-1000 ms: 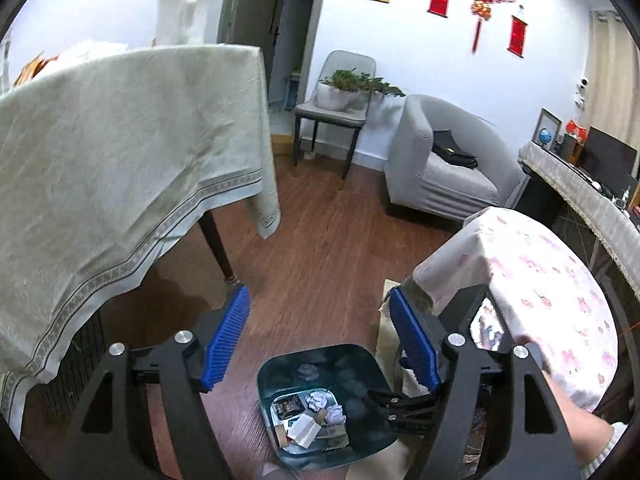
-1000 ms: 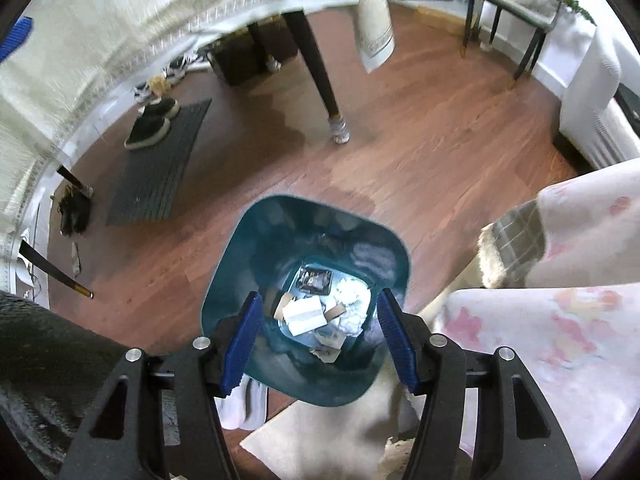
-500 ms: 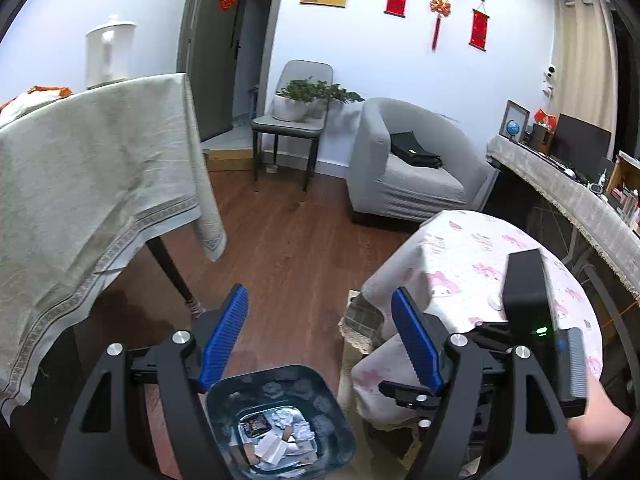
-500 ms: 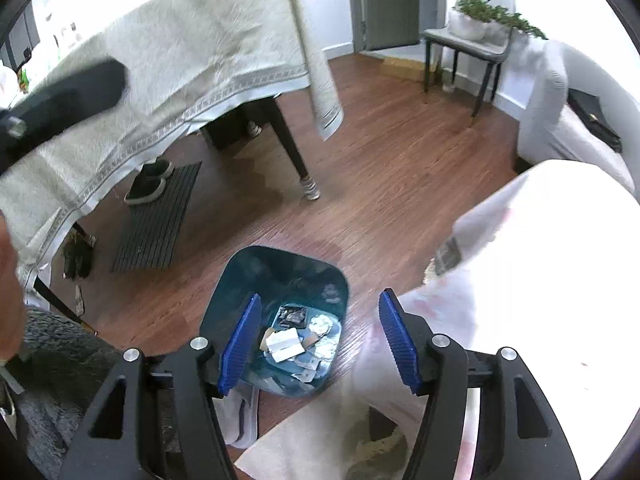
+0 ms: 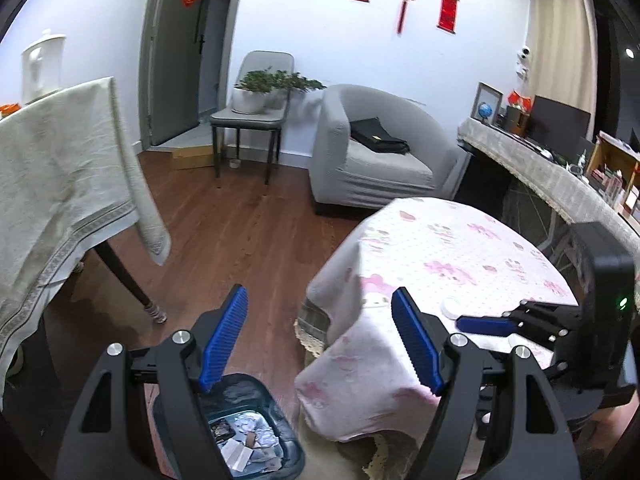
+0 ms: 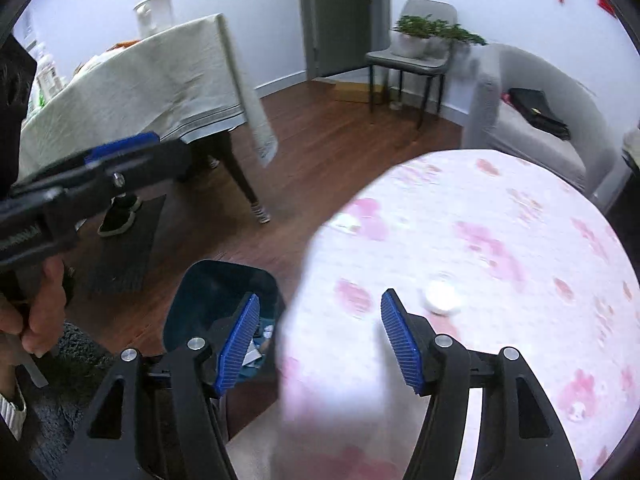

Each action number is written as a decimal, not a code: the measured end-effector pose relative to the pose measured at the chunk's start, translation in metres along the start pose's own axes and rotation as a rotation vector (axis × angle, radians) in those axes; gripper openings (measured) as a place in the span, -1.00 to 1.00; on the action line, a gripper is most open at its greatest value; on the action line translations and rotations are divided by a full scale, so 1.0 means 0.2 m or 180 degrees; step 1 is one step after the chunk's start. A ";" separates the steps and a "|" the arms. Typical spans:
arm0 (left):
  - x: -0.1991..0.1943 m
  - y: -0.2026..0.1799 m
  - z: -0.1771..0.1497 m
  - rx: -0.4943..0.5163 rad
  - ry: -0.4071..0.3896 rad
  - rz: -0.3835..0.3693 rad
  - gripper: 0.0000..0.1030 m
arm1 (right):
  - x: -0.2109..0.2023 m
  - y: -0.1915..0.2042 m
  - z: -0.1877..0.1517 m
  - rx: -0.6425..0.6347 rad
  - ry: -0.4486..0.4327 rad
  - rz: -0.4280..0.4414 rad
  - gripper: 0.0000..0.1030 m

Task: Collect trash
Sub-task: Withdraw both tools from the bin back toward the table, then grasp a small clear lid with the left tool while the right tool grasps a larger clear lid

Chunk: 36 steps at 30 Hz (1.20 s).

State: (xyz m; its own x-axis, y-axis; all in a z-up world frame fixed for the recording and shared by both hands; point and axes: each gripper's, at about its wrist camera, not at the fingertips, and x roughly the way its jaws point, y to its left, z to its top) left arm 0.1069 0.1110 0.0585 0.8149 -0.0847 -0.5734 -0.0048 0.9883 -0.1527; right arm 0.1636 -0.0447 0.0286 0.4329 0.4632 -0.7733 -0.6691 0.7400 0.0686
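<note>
Both tongs gape wide w/ nothing between the blue pads: left tongs [image 5: 320,340] hang over the gap between bin and round surface, right tongs [image 6: 316,338] sit at the surface's near edge, pointing across the pink-flowered cloth [image 6: 500,248].

Progress, as I read it: partly done. Teal trash bin [image 5: 280,446] on the floor just beside the surface already has crumpled paper, wrappers and card scraps in the bottom. Left to get, prob.: small white round thing [image 6: 442,298] lying on the cloth just ahead and right of the right tongs, looks like a cap or wadded tissue. Maybe also a pale scrap [image 6: 344,222] near the far-left edge of the cloth, but that could be print.

Hard to tell: right view is motion-smeared, so the white thing's shape is a guess. Bin's near rim is cut off by the frame and partly behind the tongs in both views. Floor under the surface is hidden by the hanging cloth, so any trash there can't be seen. Other table w/ beige cloth [image 5: 60,168] shows only its edge; top mostly out of sight
</note>
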 end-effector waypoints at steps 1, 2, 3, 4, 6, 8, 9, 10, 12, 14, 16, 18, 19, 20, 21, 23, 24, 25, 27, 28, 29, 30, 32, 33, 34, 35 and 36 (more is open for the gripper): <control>0.01 -0.02 0.00 0.0011 0.0012 -0.0013 0.49 | -0.02 -0.03 -0.01 0.0025 -0.0019 -0.0028 0.26; 0.03 -0.04 -0.01 0.0021 0.0029 -0.0035 0.49 | -0.03 -0.05 -0.02 0.0041 -0.0024 -0.0058 0.26; 0.05 -0.06 -0.01 0.0029 0.0043 -0.0056 0.49 | -0.04 -0.07 -0.03 0.0053 -0.0026 -0.0087 0.26; 0.06 -0.07 -0.01 0.0039 0.0054 -0.0071 0.49 | -0.06 -0.10 -0.05 0.0068 -0.0033 -0.0115 0.26; 0.09 -0.11 -0.02 0.0067 0.0084 -0.0091 0.49 | -0.09 -0.14 -0.07 0.0098 -0.0045 -0.0165 0.26; 0.12 -0.15 -0.02 0.0088 0.0109 -0.0124 0.49 | -0.12 -0.19 -0.10 0.0139 -0.0067 -0.0226 0.27; 0.13 -0.16 -0.02 0.0103 0.0120 -0.0135 0.49 | -0.12 -0.21 -0.10 0.0162 -0.0070 -0.0245 0.27; 0.15 -0.18 -0.03 0.0126 0.0136 -0.0141 0.49 | -0.13 -0.24 -0.11 0.0184 -0.0070 -0.0259 0.27; 0.18 -0.22 -0.03 0.0157 0.0164 -0.0158 0.49 | -0.15 -0.29 -0.14 0.0228 -0.0063 -0.0309 0.27; 0.20 -0.25 -0.04 0.0169 0.0193 -0.0170 0.49 | -0.16 -0.32 -0.17 0.0266 -0.0039 -0.0345 0.27; 0.23 -0.28 -0.04 0.0173 0.0219 -0.0192 0.49 | -0.17 -0.36 -0.19 0.0303 -0.0015 -0.0378 0.27; 0.26 -0.31 -0.05 0.0207 0.0245 -0.0197 0.49 | -0.18 -0.39 -0.22 0.0324 -0.0002 -0.0394 0.27; 0.26 -0.33 -0.05 0.0226 0.0252 -0.0197 0.49 | -0.18 -0.41 -0.23 0.0327 0.0016 -0.0411 0.27; 0.28 -0.34 -0.05 0.0245 0.0261 -0.0201 0.49 | -0.18 -0.41 -0.23 0.0327 0.0028 -0.0422 0.27; 0.29 -0.36 -0.05 0.0260 0.0279 -0.0212 0.49 | -0.18 -0.42 -0.24 0.0328 0.0040 -0.0431 0.27; 0.31 -0.39 -0.06 0.0272 0.0304 -0.0231 0.49 | -0.19 -0.43 -0.26 0.0337 0.0070 -0.0445 0.27; 0.32 -0.40 -0.06 0.0278 0.0311 -0.0237 0.49 | -0.19 -0.44 -0.27 0.0340 0.0087 -0.0452 0.27; 0.34 -0.42 -0.07 0.0285 0.0326 -0.0248 0.49 | -0.18 -0.45 -0.27 0.0345 0.0105 -0.0465 0.27; 0.35 -0.44 -0.07 0.0290 0.0349 -0.0280 0.49 | -0.18 -0.47 -0.29 0.0360 0.0134 -0.0477 0.27; 0.37 -0.45 -0.07 0.0297 0.0363 -0.0293 0.49 | -0.18 -0.48 -0.30 0.0369 0.0161 -0.0475 0.27; 0.38 -0.46 -0.08 0.0310 0.0377 -0.0298 0.49 | -0.17 -0.49 -0.31 0.0373 0.0186 -0.0474 0.27; 0.39 -0.48 -0.08 0.0329 0.0393 -0.0303 0.49 | -0.16 -0.50 -0.32 0.0371 0.0220 -0.0474 0.21; 0.41 -0.50 -0.09 0.0358 0.0415 -0.0307 0.48 | -0.14 -0.51 -0.33 0.0357 0.0290 -0.0473 0.05; 0.41 -0.51 -0.10 0.0369 0.0427 -0.0311 0.46 | -0.13 -0.51 -0.34 0.0348 0.0300 -0.0466 0.03; 0.42 -0.52 -0.10 0.0374 0.0442 -0.0321 0.46 | -0.14 -0.51 -0.34 0.0345 0.0298 -0.0465 -0.02; 0.43 -0.53 -0.10 0.0374 0.0453 -0.0331 0.45 | -0.14 -0.52 -0.35 0.0339 0.0298 -0.0464 -0.05; 0.44 -0.54 -0.11 0.0375 0.0464 -0.0340 0.43 | -0.15 -0.52 -0.35 0.0336 0.0296 -0.0461 -0.11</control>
State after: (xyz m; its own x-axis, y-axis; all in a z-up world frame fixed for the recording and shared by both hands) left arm 0.1668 -0.0054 0.0075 0.7146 -0.1988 -0.6707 0.1519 0.9800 -0.1287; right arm 0.1778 -0.1693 0.0005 0.4591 0.3047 -0.8345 -0.5347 0.8449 0.0144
